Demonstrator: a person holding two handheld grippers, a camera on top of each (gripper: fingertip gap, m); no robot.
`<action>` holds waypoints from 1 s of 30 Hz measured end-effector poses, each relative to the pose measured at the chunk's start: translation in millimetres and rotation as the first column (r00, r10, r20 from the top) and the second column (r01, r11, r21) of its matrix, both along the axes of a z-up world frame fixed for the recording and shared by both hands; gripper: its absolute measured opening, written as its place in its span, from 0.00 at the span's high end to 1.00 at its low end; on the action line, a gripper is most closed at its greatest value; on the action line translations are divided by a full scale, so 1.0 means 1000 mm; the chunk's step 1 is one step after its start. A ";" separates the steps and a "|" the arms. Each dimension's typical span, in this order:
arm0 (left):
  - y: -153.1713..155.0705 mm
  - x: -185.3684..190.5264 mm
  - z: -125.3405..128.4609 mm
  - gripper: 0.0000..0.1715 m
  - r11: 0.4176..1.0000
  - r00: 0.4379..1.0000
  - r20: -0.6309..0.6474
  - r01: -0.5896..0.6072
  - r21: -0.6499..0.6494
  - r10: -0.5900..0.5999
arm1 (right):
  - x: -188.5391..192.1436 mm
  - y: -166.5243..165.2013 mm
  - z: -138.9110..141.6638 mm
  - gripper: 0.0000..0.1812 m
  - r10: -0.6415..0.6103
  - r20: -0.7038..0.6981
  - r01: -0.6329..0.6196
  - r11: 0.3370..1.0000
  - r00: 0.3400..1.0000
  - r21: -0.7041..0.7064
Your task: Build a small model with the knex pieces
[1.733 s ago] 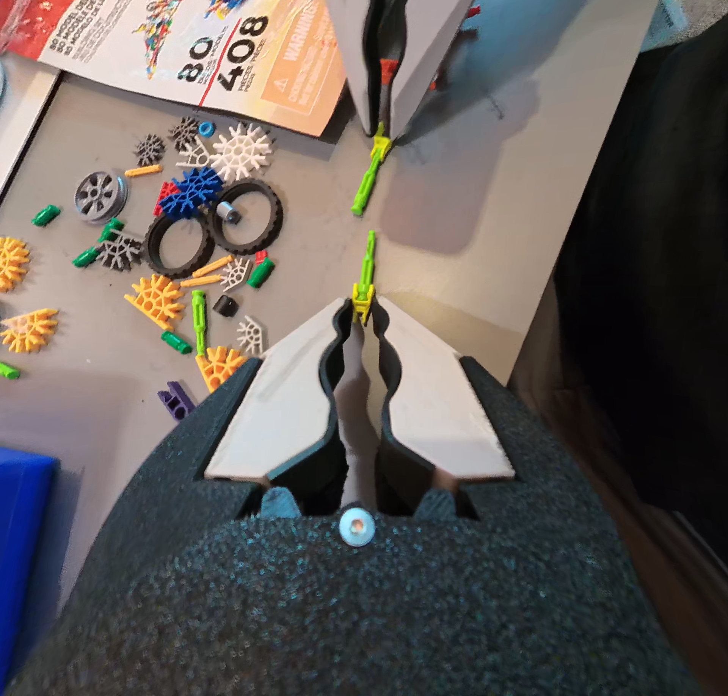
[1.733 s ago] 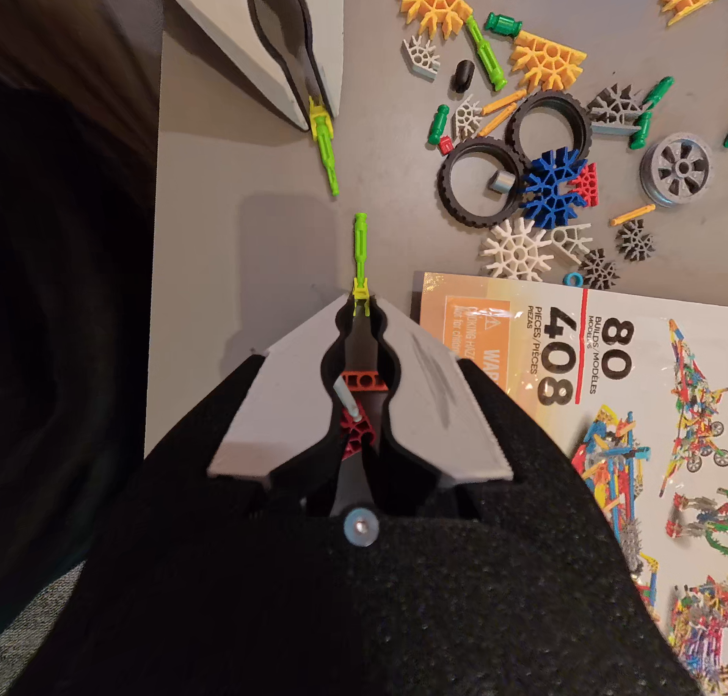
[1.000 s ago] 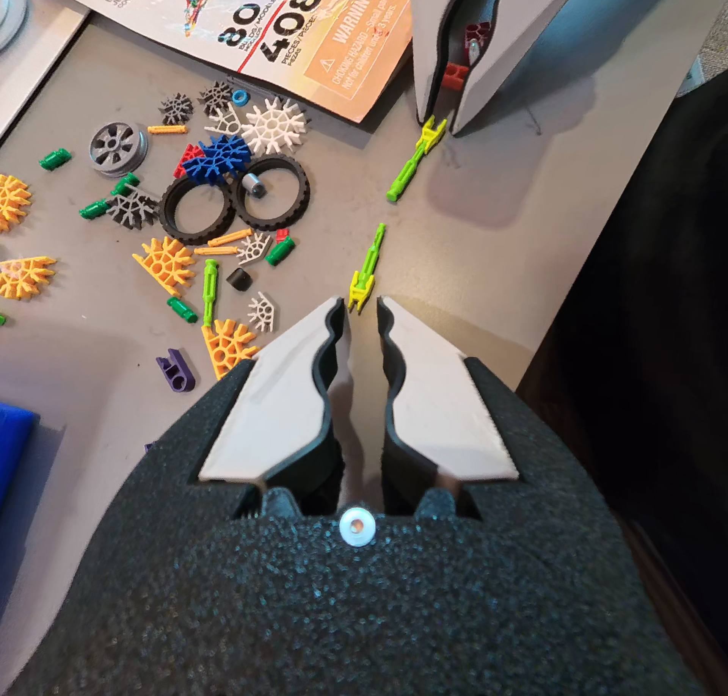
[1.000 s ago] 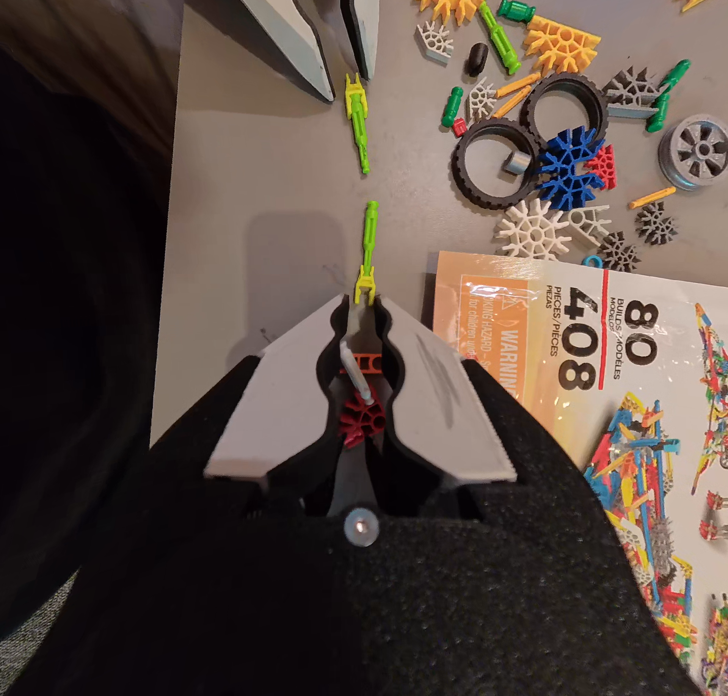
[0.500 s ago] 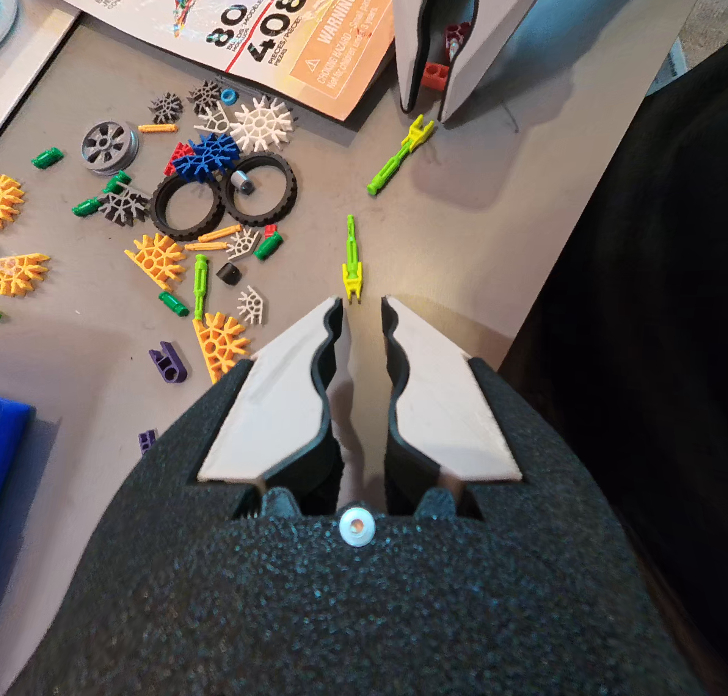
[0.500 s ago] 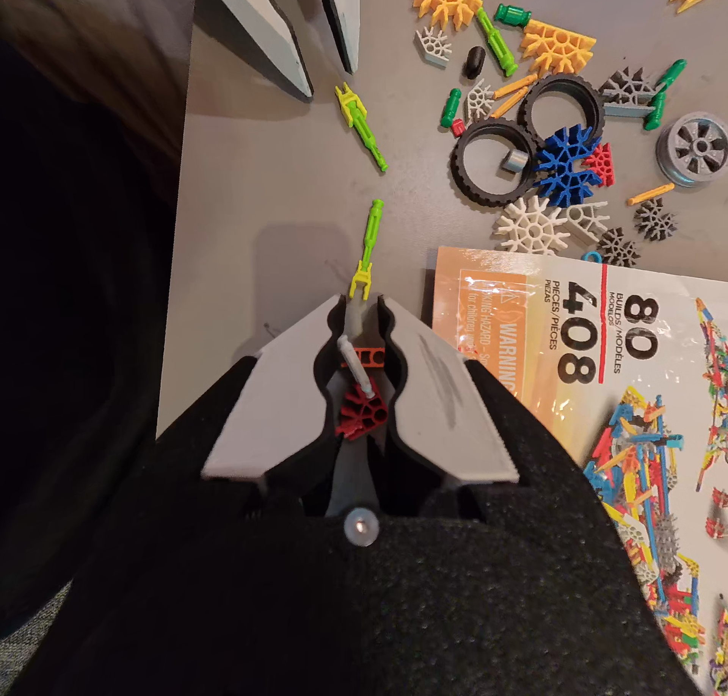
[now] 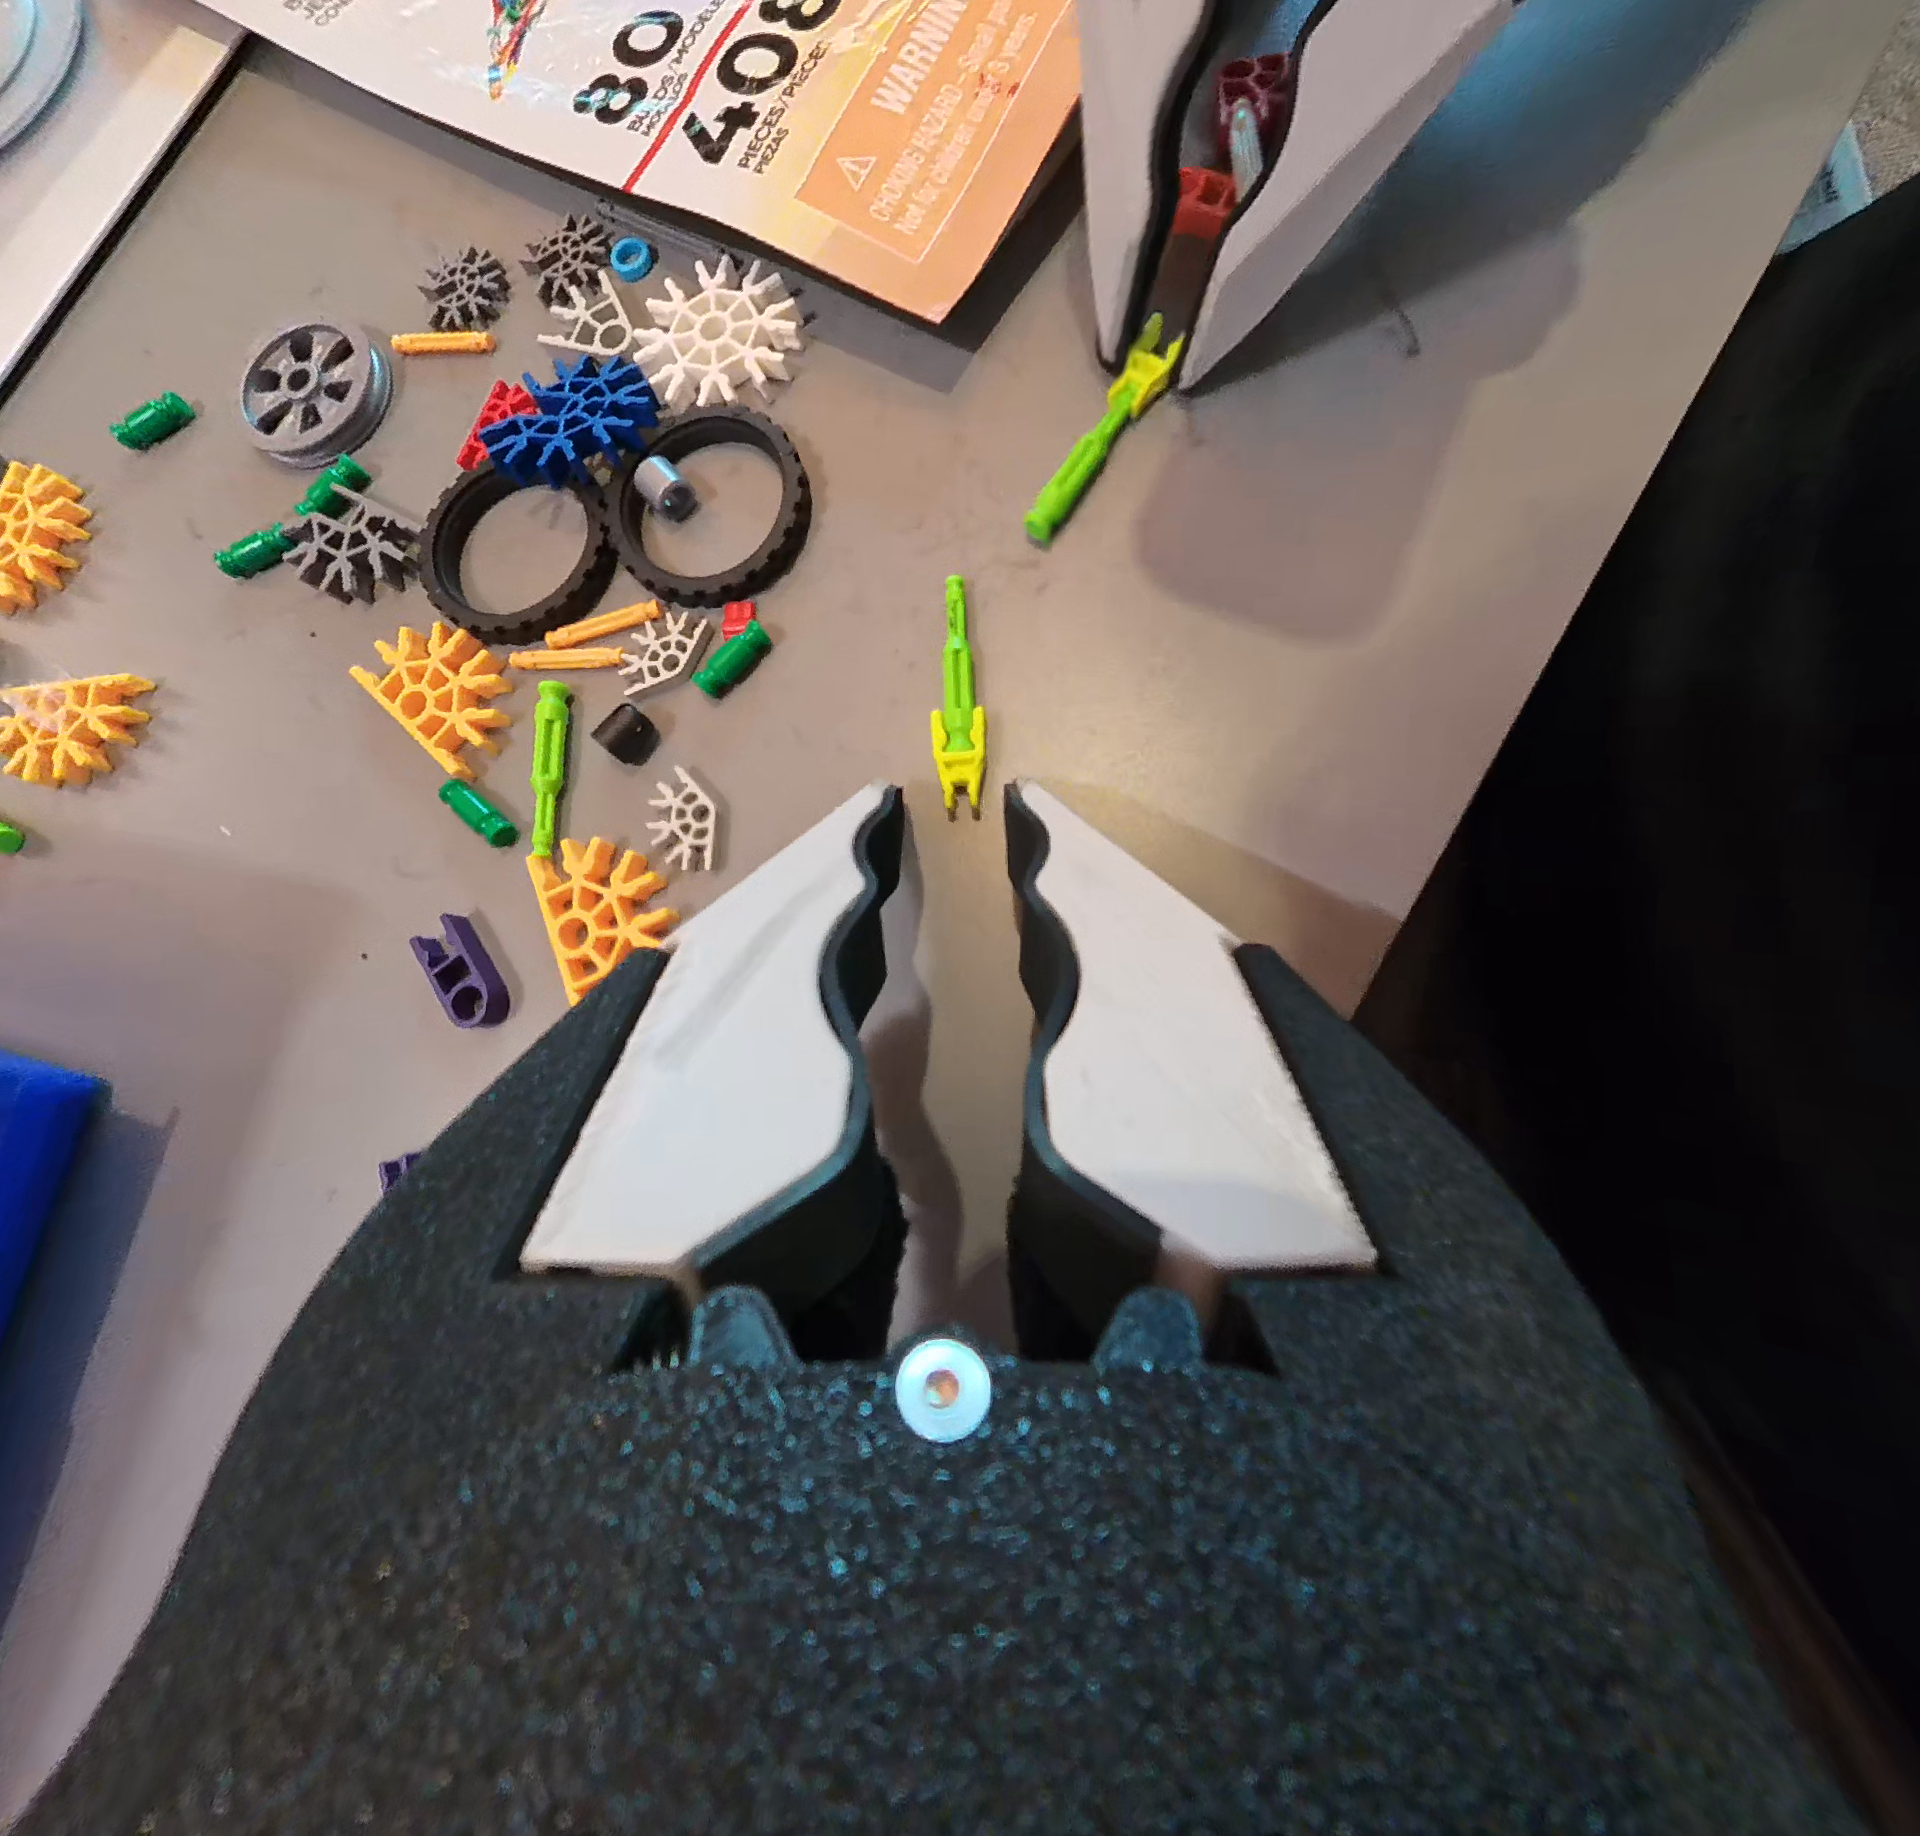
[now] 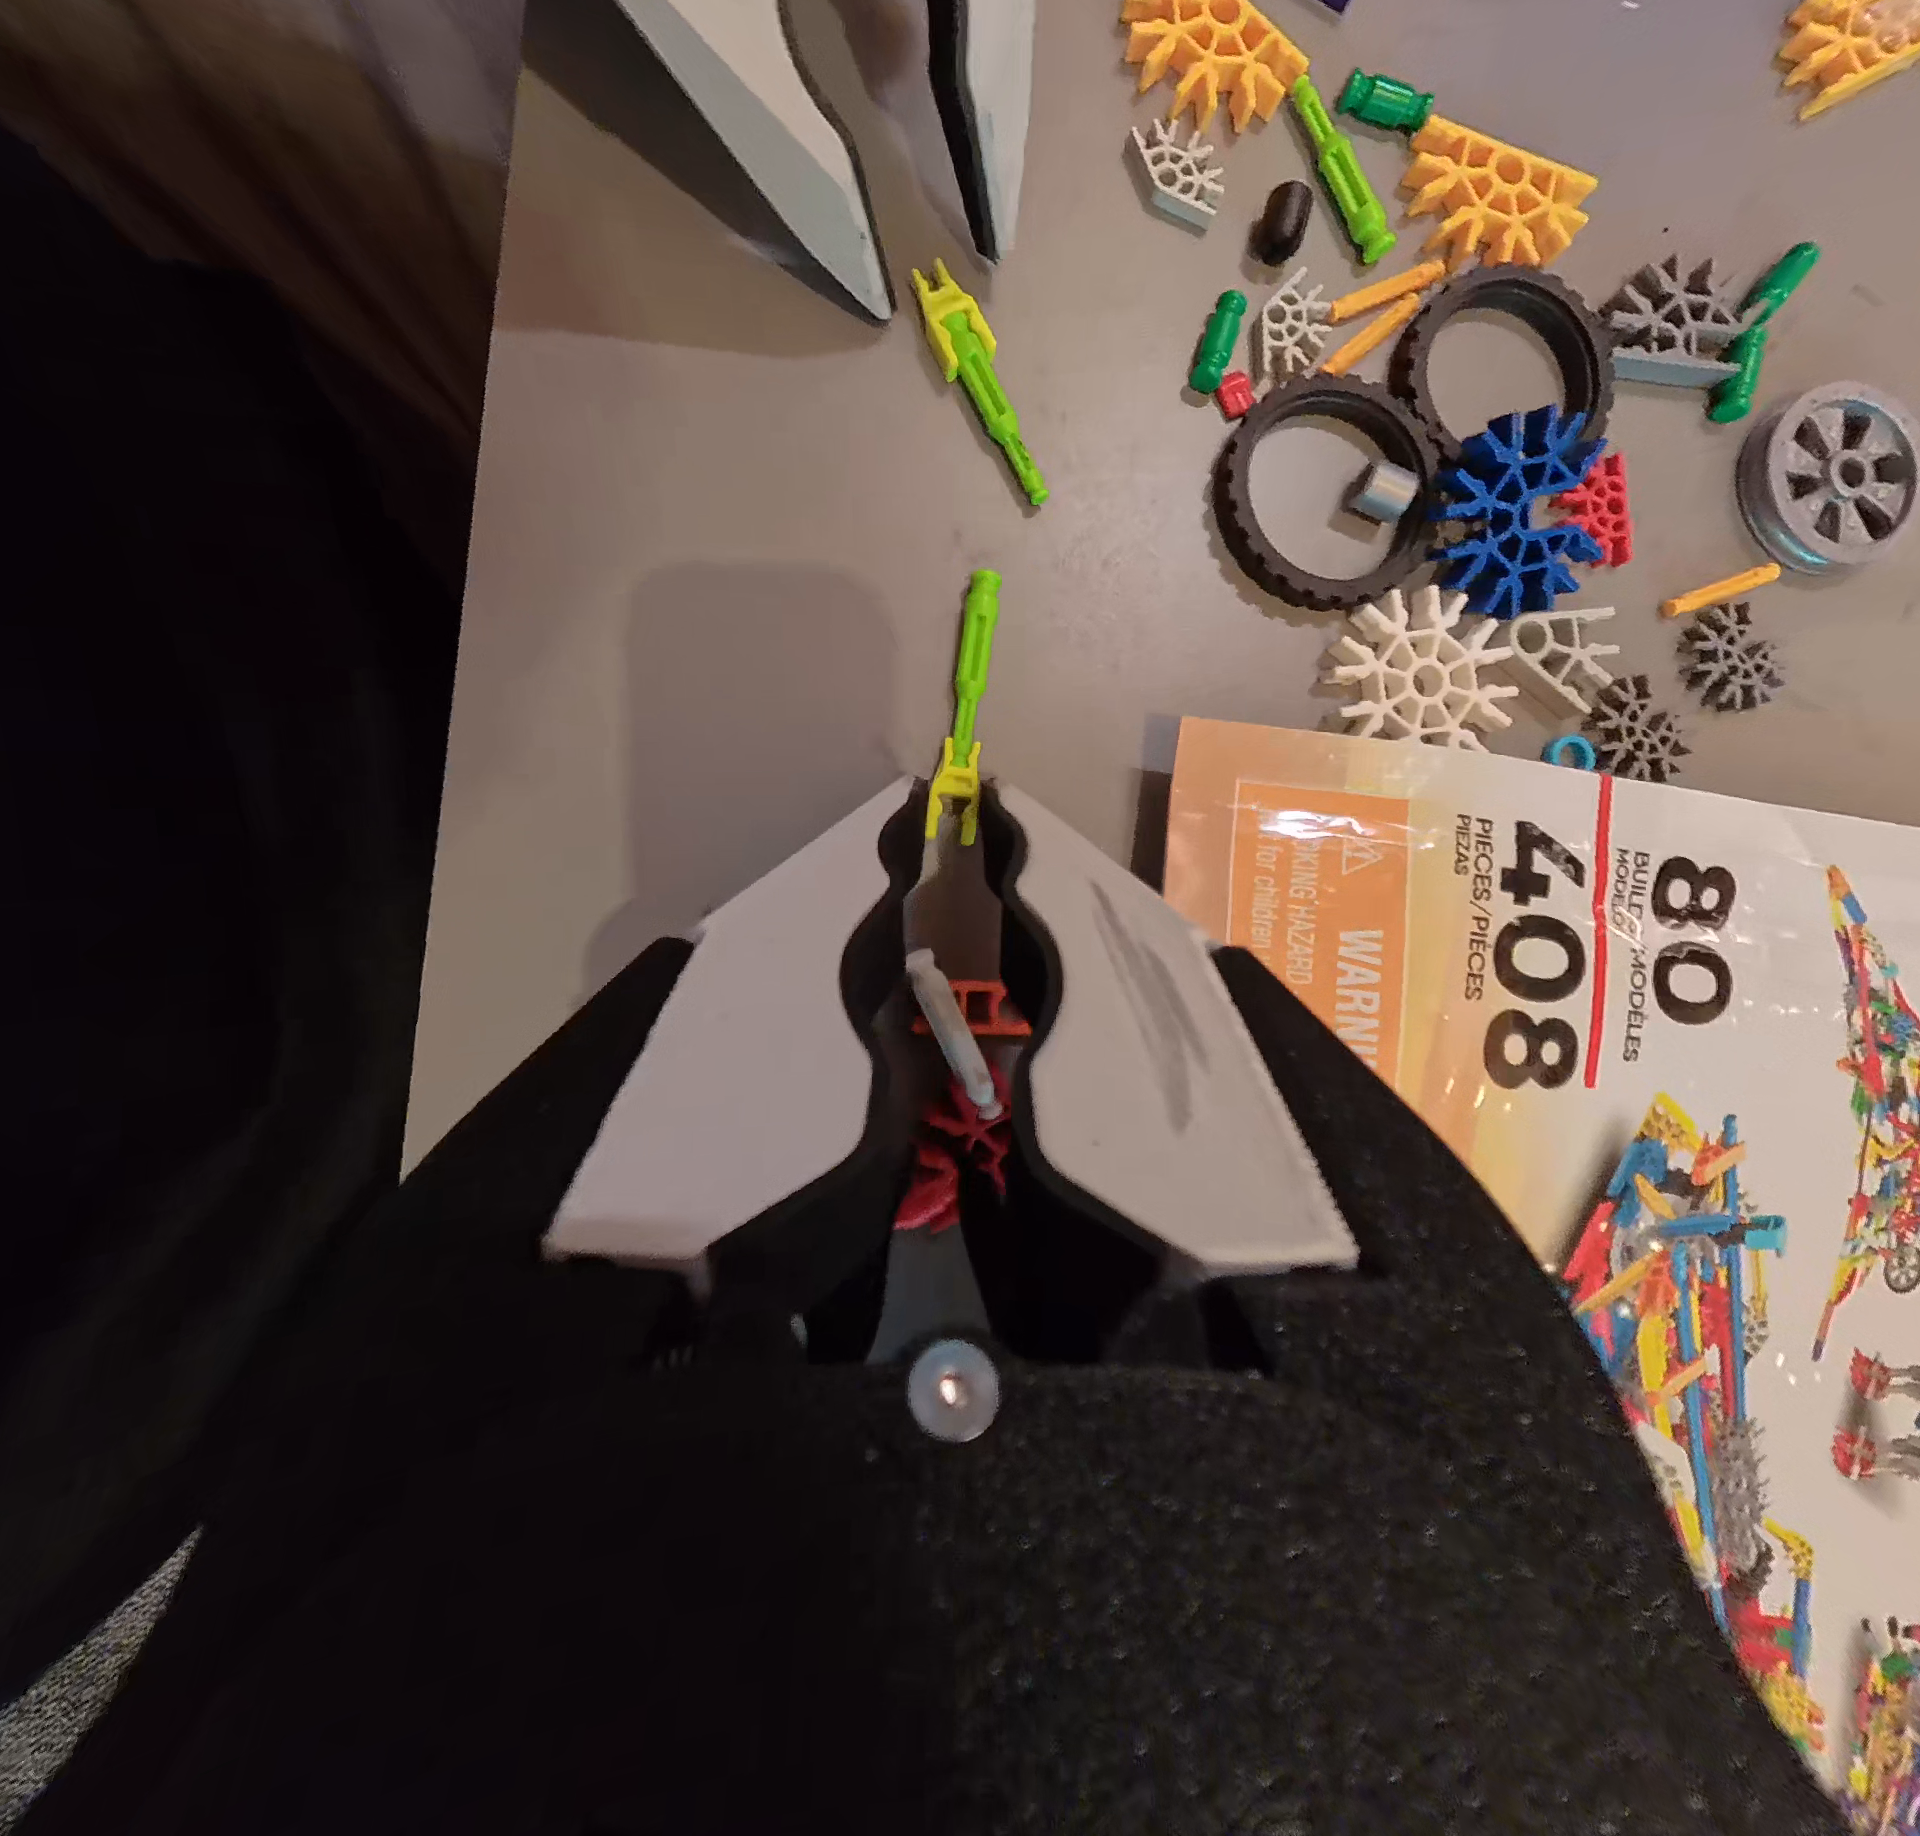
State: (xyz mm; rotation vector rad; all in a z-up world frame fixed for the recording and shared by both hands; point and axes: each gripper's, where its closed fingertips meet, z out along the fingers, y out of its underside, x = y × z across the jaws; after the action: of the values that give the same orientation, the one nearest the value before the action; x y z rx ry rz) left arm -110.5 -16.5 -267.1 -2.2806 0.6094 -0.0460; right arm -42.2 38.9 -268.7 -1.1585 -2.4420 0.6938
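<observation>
My left gripper (image 7: 954, 799) is open and empty, just above the grey table (image 7: 1247, 643). A green rod with a yellow clip (image 7: 958, 716) lies on the table right in front of its tips; it also shows in the right wrist view (image 8: 977, 373), beside the left gripper (image 8: 935, 285). My right gripper (image 8: 953, 784) is shut on the yellow clip of a second green rod (image 8: 975, 643), which points forward over the table. In the left wrist view the right gripper (image 7: 1153, 368) stands tip-down on that rod (image 7: 1081, 456). Red pieces (image 8: 961, 1132) and a grey rod show between the right fingers.
A pile of loose parts lies beside the rods: two black tyres (image 7: 717, 508), a blue connector (image 7: 582, 415), a white connector (image 7: 722, 332), yellow fans (image 7: 436, 690), a grey wheel (image 7: 312, 394). A bagged booklet (image 8: 1558, 1007) lies nearby. The table edge (image 7: 1455, 903) runs close by, dark clothing beyond. A blue object (image 7: 31, 1215) sits at left. The tips of one gripper are about 10 cm away from the tips of the other.
My left gripper opened and let its green rod drop onto the table. My right gripper loosened on its clip, then closed on it again.
</observation>
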 end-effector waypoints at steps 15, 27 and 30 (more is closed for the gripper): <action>-0.004 0.019 -0.001 0.93 1.000 0.999 0.021 0.028 -0.012 -0.028 | 0.008 -0.007 0.000 0.93 0.016 0.025 -0.016 0.999 1.000 -0.037; 0.000 0.016 0.010 0.90 0.999 1.000 0.001 0.030 0.036 -0.030 | 0.007 -0.013 0.003 0.93 0.022 0.002 -0.022 0.999 1.000 -0.048; 0.004 0.017 0.013 0.90 0.997 0.998 -0.005 0.057 0.052 -0.056 | 0.003 -0.011 0.000 0.94 0.013 -0.002 -0.013 1.000 1.000 -0.019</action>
State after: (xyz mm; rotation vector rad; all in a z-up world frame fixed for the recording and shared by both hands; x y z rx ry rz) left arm -93.3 -12.5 -254.6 -2.2133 0.6693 -0.0529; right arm -39.1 27.5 -268.4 -1.1496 -2.4486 0.7237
